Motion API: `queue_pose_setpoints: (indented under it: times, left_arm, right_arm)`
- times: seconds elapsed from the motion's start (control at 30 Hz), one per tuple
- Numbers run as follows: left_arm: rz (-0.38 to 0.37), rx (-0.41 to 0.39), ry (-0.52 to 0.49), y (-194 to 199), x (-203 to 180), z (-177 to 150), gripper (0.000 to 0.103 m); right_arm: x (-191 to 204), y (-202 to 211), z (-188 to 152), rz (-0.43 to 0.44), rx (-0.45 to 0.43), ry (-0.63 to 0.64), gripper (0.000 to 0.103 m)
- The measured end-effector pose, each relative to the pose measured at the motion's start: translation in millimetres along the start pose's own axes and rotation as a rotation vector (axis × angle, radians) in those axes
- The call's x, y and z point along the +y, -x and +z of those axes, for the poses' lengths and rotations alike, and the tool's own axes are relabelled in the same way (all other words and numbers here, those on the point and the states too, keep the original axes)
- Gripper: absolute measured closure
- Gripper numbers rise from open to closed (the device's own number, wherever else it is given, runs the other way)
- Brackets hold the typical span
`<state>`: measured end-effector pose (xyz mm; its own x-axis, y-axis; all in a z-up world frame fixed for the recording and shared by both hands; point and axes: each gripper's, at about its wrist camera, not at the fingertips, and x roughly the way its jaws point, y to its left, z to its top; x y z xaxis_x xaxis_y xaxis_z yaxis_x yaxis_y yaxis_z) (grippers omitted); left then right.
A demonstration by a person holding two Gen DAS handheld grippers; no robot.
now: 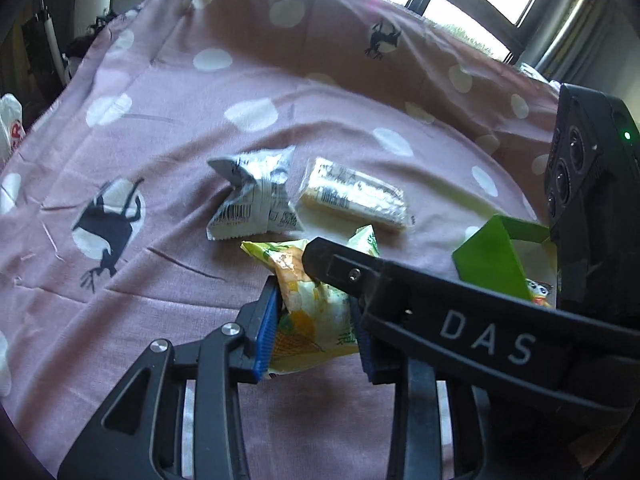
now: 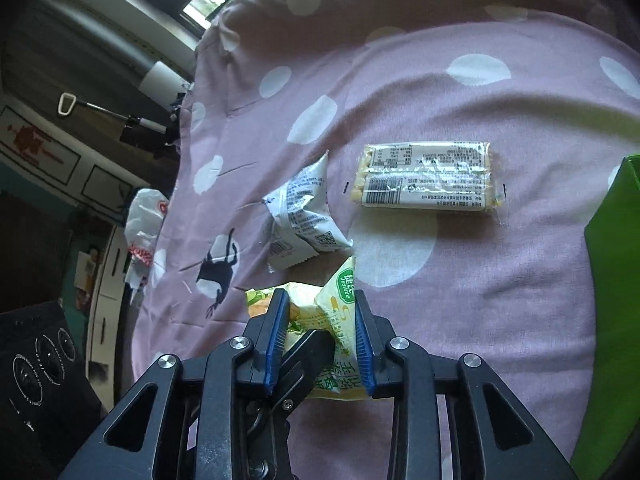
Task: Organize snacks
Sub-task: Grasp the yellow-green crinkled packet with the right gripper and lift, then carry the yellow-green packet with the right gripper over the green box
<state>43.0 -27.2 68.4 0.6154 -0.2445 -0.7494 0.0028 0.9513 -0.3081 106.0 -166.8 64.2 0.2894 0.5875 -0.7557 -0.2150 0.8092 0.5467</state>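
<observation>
A yellow-green snack bag lies on the pink dotted cloth. My left gripper is shut on it. My right gripper is shut on the same bag from the other side; its finger crosses the left wrist view. A crumpled silver packet lies just beyond, also in the right wrist view. A clear-wrapped yellow bar lies right of it and shows in the right wrist view too.
A green box stands open at the right and holds a snack; its wall fills the right edge of the right wrist view. A white plastic bag hangs off the cloth's left edge. Windows lie beyond.
</observation>
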Motion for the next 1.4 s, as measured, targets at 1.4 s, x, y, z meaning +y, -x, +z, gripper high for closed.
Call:
queue_pose_setpoints:
  times: [1.4]
  left_arm:
    - [-0.420,-0.114,-0.396,39.7,-184.4,-5.1,0.070]
  right_arm:
    - [-67.9,217.8,-46.1,-0.232,-0.534,-0.278,0.069]
